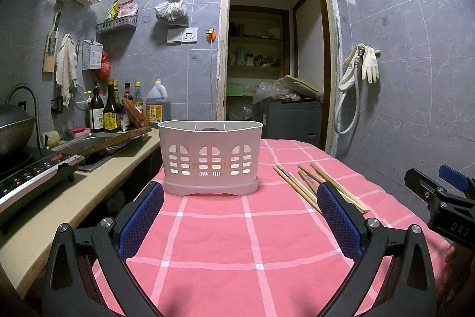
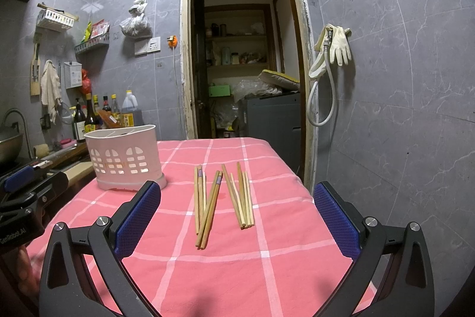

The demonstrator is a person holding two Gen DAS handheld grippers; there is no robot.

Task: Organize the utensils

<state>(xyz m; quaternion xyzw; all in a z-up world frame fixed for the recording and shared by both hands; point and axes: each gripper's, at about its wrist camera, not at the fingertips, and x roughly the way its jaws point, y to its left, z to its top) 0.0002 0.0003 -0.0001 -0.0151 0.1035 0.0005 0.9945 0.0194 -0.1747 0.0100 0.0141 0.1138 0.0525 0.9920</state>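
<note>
**Chopsticks lie ahead of the right gripper**

The pale bamboo chopsticks lie right of the white slotted plastic holder, long axes pointing away from the right gripper, which is nearer. About ten sticks, one holder. Both it and the left gripper gape, empty.

Both wrist views low over the pink checked tablecloth facing the doorway, left centred on the utensil basket, right on the chopsticks, sharing both.
</note>
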